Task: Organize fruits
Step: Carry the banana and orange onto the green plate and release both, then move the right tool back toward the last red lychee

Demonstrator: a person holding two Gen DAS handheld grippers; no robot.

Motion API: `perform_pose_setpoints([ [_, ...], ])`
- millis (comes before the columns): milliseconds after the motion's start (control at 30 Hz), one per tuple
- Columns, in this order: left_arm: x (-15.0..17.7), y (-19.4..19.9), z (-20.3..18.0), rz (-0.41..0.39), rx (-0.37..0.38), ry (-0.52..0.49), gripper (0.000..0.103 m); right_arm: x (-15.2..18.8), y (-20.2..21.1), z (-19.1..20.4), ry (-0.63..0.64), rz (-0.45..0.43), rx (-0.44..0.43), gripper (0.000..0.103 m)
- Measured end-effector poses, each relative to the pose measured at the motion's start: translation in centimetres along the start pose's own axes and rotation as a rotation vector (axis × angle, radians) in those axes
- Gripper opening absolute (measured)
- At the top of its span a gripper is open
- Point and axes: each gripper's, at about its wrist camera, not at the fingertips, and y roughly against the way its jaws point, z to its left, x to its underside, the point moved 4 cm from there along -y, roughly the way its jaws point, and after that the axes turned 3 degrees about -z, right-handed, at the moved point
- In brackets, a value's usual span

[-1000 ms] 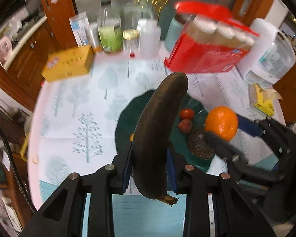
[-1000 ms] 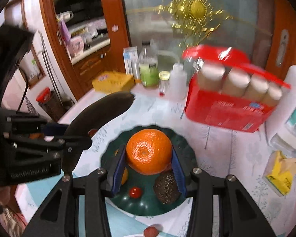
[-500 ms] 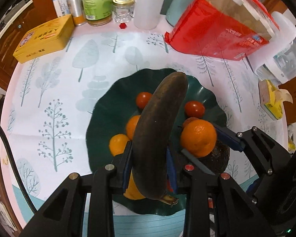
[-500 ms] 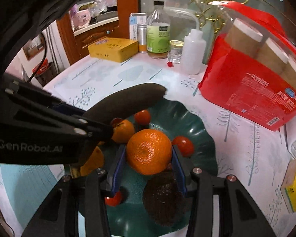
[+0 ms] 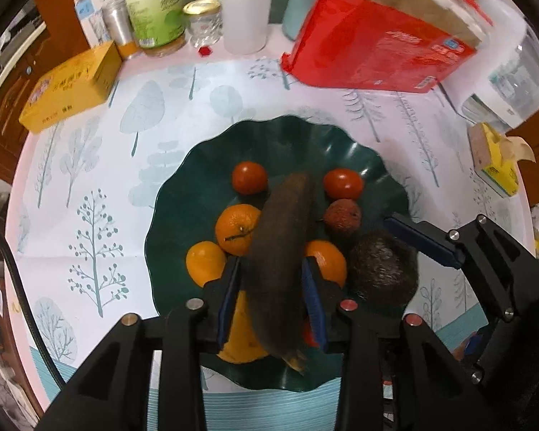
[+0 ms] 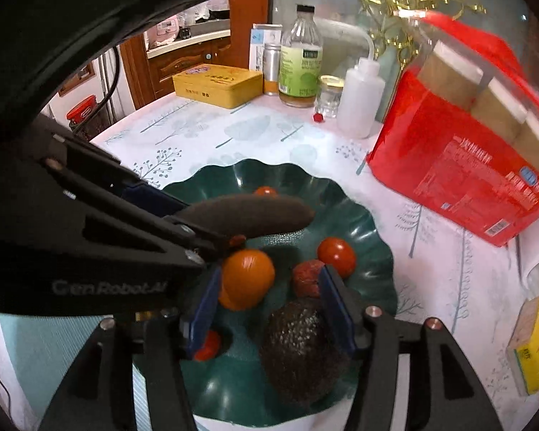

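A dark green scalloped plate [image 5: 363, 151] [image 6: 359, 208] holds oranges [image 5: 238, 229], tomatoes [image 5: 342, 184], a lychee [image 5: 341, 214] and a dark avocado [image 5: 382, 269] [image 6: 302, 348]. My left gripper [image 5: 271, 298] is shut on a blackened banana [image 5: 284, 251] [image 6: 248, 213], held low over the plate's fruit. My right gripper [image 6: 269, 301] is open over the plate. An orange [image 6: 246, 278] lies on the plate by its left finger, and the avocado sits by its right finger.
At the table's back stand a yellow box [image 5: 72, 86], a green-label bottle [image 5: 154, 10], a small jar [image 5: 202, 21], a white squeeze bottle [image 5: 246, 14] and a red package [image 5: 381, 46]. A white appliance [image 5: 514, 72] and yellow tissue pack [image 5: 496, 165] sit right.
My right gripper opened and let go of the orange, which now rests on the plate. Both grippers dropped lower over the plate. The left one still holds the banana.
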Motion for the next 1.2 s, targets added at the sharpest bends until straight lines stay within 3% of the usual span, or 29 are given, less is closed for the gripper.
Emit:
perform_pose_setpoints([
  [100, 0.0, 1.3, -0.7, -0.046, -0.036, -0.042, 0.055, 0.1, 0.9, 0.0, 0.011, -0.019, 0.006, 0.058],
  [200, 0.2, 3.0, -1.3, -0.087, -0.046, -0.065, 0.063, 0.2, 1.9, 0.0, 0.011, -0.034, 0.017, 0.058],
  [467, 1.5, 6.1, -1.4, -0.134, -0.085, -0.069, 0.076, 1.0, 4.0, 0.0, -0.039, -0.031, 0.026, 0.058],
  [833, 6.9, 11.3, -0.9, -0.176, -0.086, 0.005, 0.086, 2.9, 8.8, -0.1, -0.178, -0.009, 0.025, 0.057],
  [1067, 10.8, 16.1, -2.0, -0.227, -0.090, 0.003, 0.086, 3.7, 14.6, 0.3, -0.234, -0.035, 0.022, 0.057],
  [1200, 12.4, 18.8, -2.8, -0.278, -0.087, 0.018, 0.093, 3.9, 17.9, 0.3, -0.242, -0.060, 0.051, 0.057],
])
